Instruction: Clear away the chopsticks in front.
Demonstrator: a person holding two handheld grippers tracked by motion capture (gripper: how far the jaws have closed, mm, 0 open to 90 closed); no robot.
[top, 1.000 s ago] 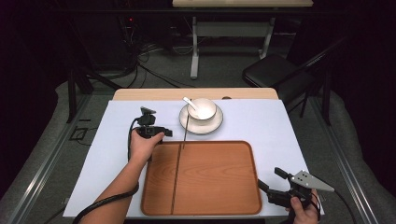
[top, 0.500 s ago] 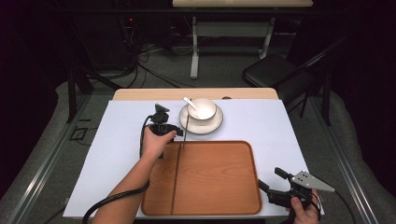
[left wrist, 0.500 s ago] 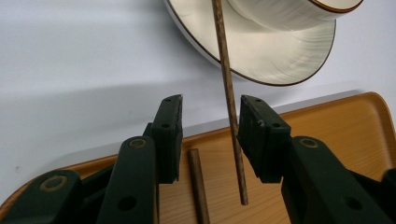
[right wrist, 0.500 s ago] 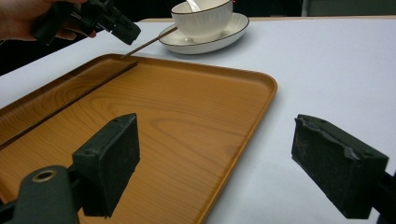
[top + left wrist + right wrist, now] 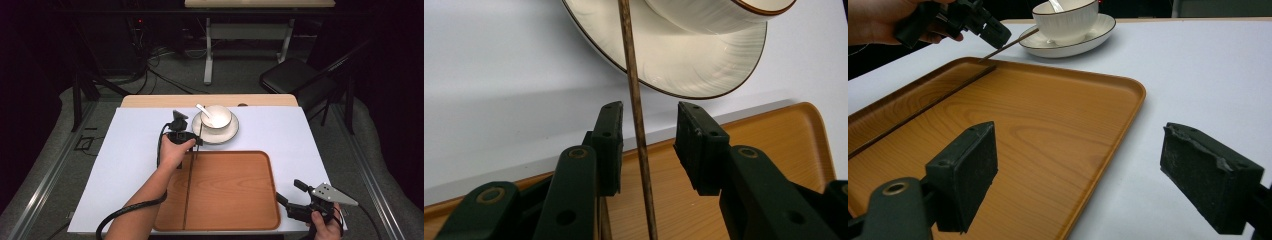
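Observation:
A long thin wooden stick (image 5: pixel 189 190) lies along the left part of the wooden tray (image 5: pixel 235 200), its far end resting on the white saucer (image 5: pixel 227 136). On the saucer stands a white cup (image 5: pixel 217 117) holding a spoon (image 5: pixel 202 108). My left gripper (image 5: pixel 198 142) is at the tray's far edge. In the left gripper view the stick (image 5: pixel 636 100) runs between the jaws of that gripper (image 5: pixel 650 110), which have just been closing; gaps still show on both sides, so it is open. My right gripper (image 5: pixel 1080 150) stands open and holds nothing by the tray's near right corner.
A white sheet (image 5: pixel 310 145) covers the table, which has bare surface left and right of the tray. Past the far table edge are a black chair (image 5: pixel 292 82) and a metal stand on the floor. The right gripper view shows the left gripper (image 5: pixel 993 32) beside the cup (image 5: pixel 1065 20).
My left hand has moved right across the table to the stick beside the saucer. The right hand has stayed where it was.

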